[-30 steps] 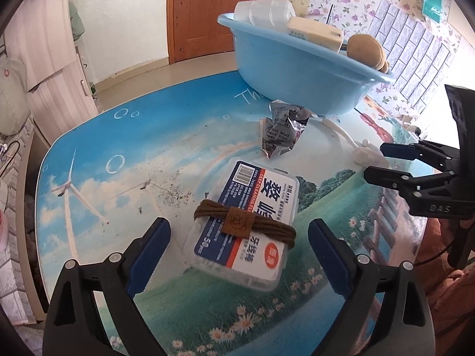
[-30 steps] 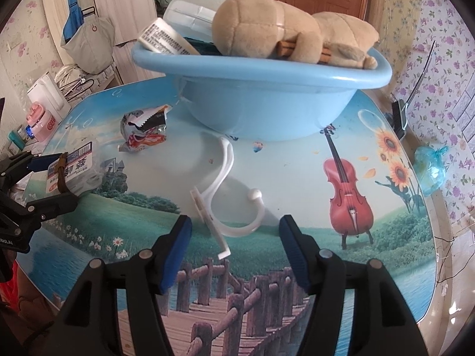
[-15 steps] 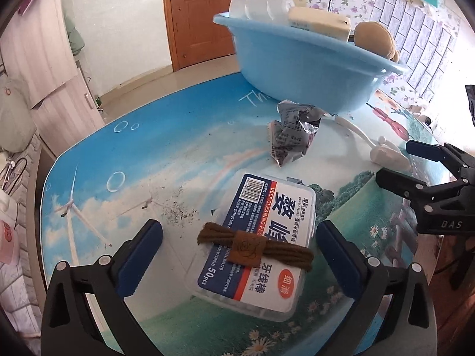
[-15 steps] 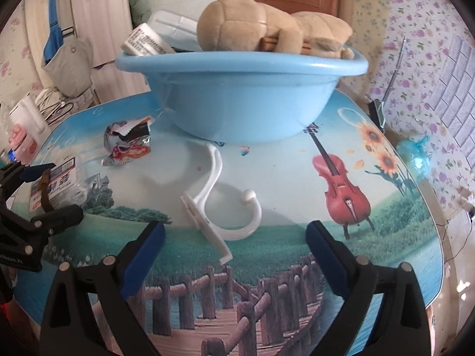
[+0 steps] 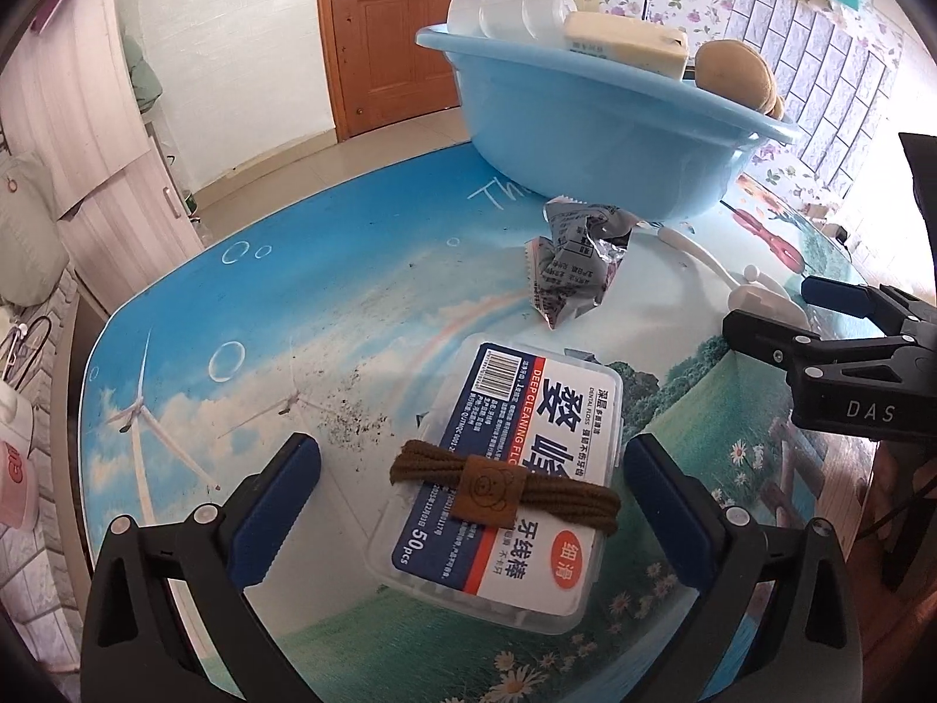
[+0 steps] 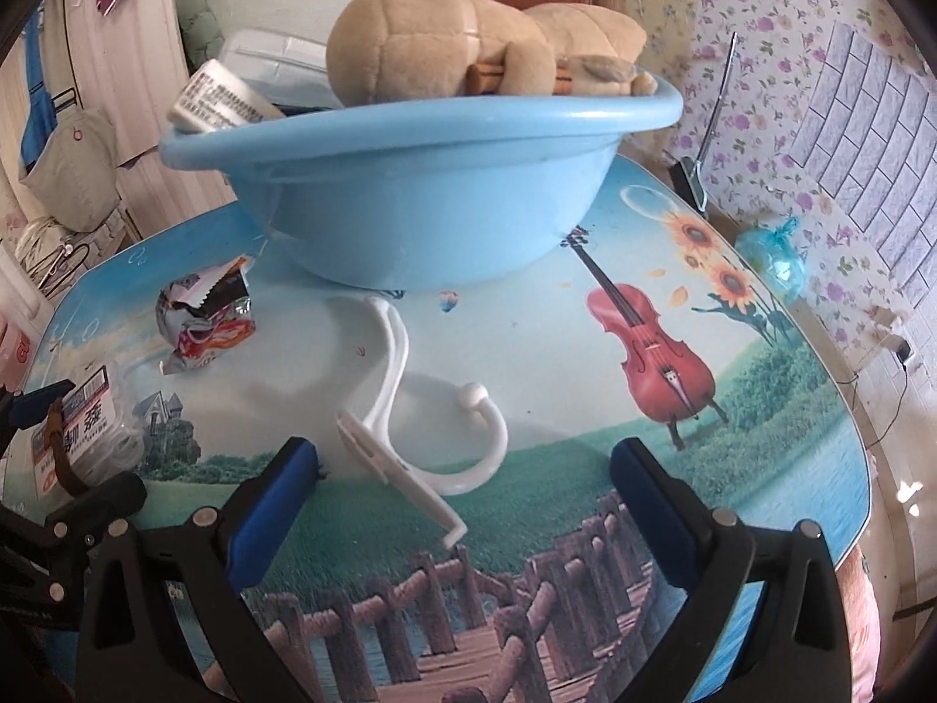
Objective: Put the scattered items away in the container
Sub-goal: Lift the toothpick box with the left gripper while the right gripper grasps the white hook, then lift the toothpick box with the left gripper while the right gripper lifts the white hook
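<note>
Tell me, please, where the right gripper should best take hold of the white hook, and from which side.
Probably the hook's straight stem, just above the flat plate, coming down from above with the fingers either side. It lies flat on the table, so only its thin width offers opposing faces; the curved end would likely slip. The right gripper is already open around it.

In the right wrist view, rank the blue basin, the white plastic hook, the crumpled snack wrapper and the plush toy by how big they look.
1. Blue basin, clearly largest.
2. Plush toy, lying on top of the basin's contents.
3. White plastic hook; it lies nearer the camera, so its true size against the toy is unsure.
4. Crumpled snack wrapper, smallest.
</note>
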`<action>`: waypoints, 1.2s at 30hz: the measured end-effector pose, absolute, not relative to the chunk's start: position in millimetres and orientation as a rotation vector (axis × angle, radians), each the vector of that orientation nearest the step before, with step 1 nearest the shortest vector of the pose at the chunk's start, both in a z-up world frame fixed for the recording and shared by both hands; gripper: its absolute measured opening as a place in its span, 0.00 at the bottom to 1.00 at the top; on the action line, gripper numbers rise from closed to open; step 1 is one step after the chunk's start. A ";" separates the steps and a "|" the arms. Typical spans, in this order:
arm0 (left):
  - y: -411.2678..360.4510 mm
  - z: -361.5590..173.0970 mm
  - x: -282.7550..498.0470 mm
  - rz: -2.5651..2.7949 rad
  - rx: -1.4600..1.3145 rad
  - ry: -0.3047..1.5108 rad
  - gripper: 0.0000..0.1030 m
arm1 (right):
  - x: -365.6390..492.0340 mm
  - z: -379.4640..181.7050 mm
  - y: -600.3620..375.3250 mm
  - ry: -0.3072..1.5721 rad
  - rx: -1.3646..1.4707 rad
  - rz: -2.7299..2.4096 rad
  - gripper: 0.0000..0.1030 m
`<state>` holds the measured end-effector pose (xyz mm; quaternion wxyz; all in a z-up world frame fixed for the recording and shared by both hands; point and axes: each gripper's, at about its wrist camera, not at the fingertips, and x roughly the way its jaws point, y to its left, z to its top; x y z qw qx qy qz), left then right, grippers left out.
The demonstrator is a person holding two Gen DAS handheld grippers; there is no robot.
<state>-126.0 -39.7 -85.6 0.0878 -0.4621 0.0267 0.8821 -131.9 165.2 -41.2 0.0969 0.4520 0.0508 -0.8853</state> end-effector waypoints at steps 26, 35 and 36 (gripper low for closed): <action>-43.7 -86.0 -124.4 2.648 -1.384 0.064 1.00 | -105.3 -30.7 148.8 0.293 1.154 -2.431 0.32; -45.0 -79.6 -115.1 2.719 -1.355 0.018 0.64 | -89.8 -30.3 150.2 0.293 1.067 -2.350 0.30; -44.7 -79.4 -115.4 2.732 -1.357 0.010 0.56 | -88.7 -29.2 151.0 0.277 1.069 -2.335 0.28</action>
